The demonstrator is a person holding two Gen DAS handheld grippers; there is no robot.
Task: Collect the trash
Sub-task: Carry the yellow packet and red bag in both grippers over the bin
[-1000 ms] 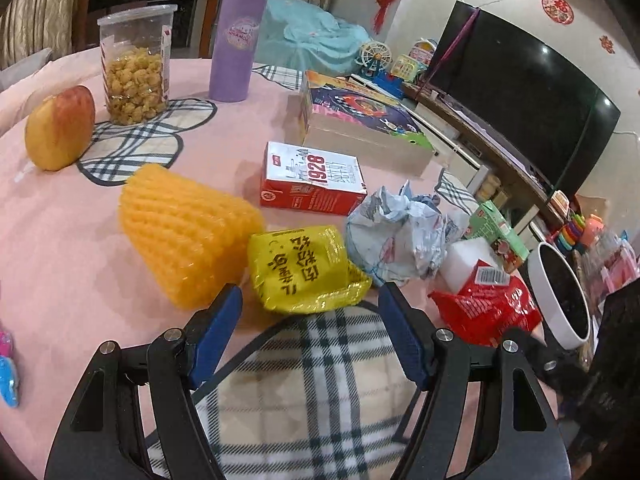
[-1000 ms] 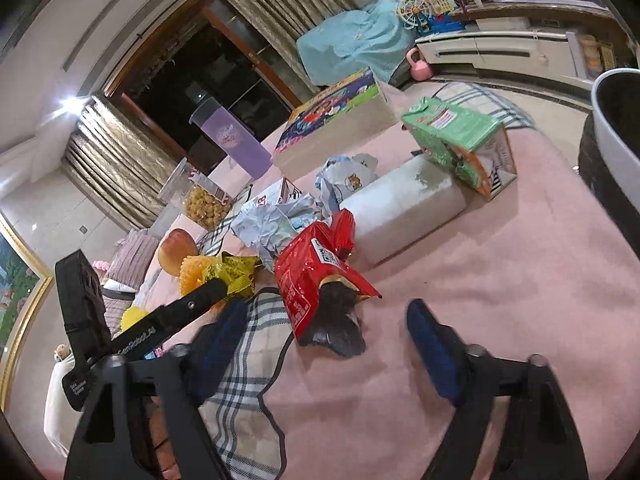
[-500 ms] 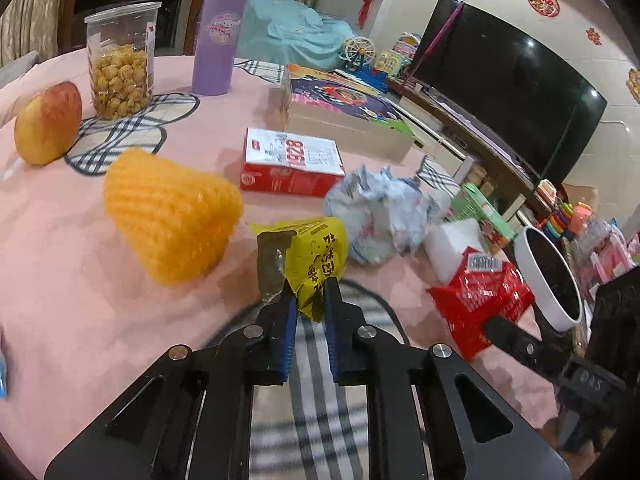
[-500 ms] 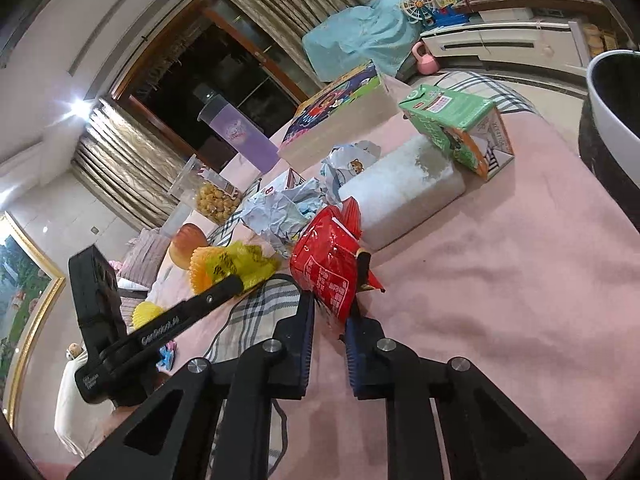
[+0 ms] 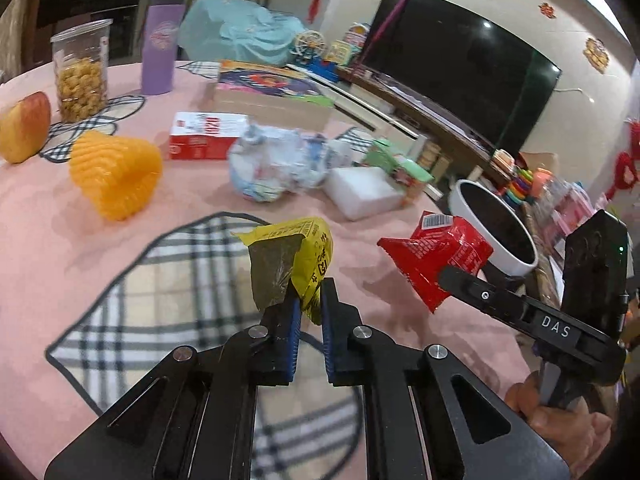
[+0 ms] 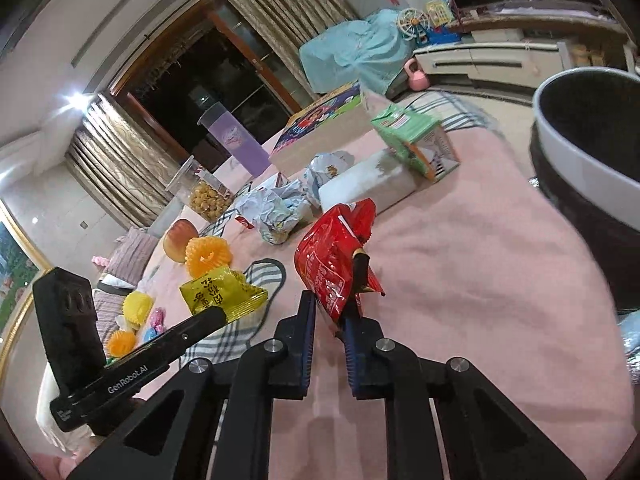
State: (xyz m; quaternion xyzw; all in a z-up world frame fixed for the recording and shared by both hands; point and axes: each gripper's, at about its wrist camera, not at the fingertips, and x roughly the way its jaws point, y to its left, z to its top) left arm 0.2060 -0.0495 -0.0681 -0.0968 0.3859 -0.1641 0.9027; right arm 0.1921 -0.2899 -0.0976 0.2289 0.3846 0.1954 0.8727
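Between left claw (image 5: 308, 304) pads: yellow wrapper (image 5: 308, 248), pinched, poking toward 12 o'clock | right claw (image 6: 330, 314): clamped on red wrapper (image 6: 328, 264) | right view alone: small yellow foam nets (image 6: 138, 306) at 9 o'clock

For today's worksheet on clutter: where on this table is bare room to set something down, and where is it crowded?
Free: the checked mat in front of the left gripper, and the pink cloth between the red wrapper and the white bin. Crowded: the row from the orange foam net through the crumpled paper to the green carton.
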